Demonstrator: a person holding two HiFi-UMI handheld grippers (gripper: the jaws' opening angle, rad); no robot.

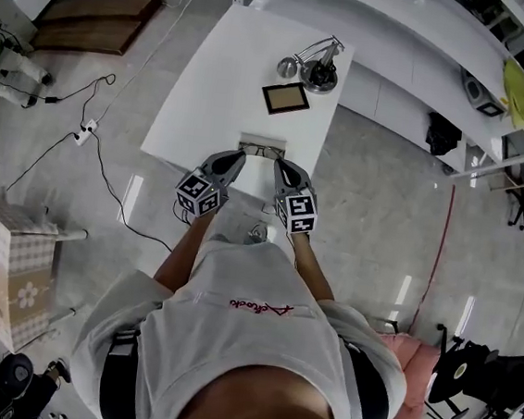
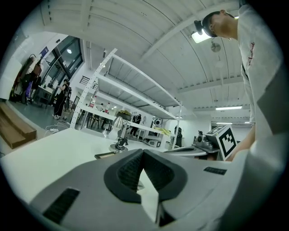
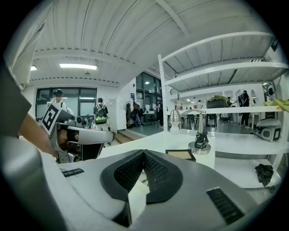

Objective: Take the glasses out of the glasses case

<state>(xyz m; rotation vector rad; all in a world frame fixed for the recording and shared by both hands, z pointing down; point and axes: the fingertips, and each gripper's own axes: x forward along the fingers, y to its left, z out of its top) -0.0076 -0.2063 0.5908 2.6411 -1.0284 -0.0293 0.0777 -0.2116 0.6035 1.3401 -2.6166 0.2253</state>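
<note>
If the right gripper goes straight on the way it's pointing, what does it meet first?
Probably the glasses case, at its right end: the right gripper, fingers shut, points up at it in the head view. How much gap remains is unclear.

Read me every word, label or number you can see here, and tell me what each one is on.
Shirt: one red script word, too blurred to read.
Cubes: square black-and-white markers only, no letters.
Shelf signs: too small to read.
Nothing else legible.
</note>
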